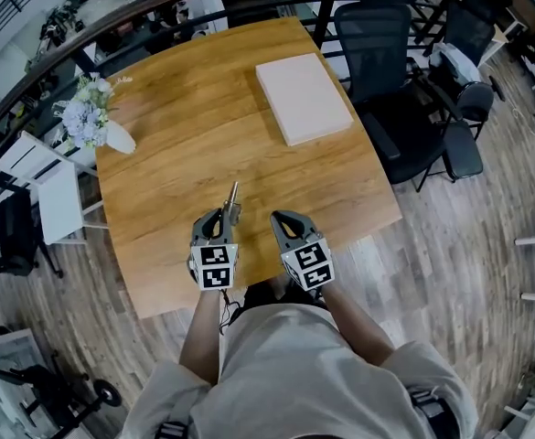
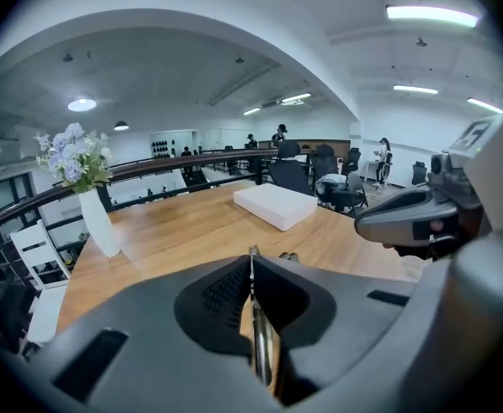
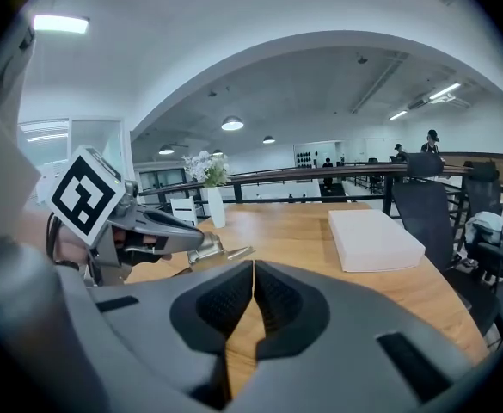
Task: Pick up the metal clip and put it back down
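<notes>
Left gripper [image 1: 223, 216] clamps the metal clip [image 1: 233, 195] over the table [image 1: 203, 126] near its front edge; right gripper [image 1: 283, 219], just beside, has jaws pressed together on nothing. Bare wood runs ahead to a white box [image 1: 302, 97] and flower vase [image 1: 98, 122].

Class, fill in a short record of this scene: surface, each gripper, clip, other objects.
Surface: wooden table
Left gripper: shut on the metal clip
Right gripper: shut, nothing between its jaws
Clip position: sticks out ahead of the left jaws
Other objects: white box and vase of flowers, both on the table
</notes>
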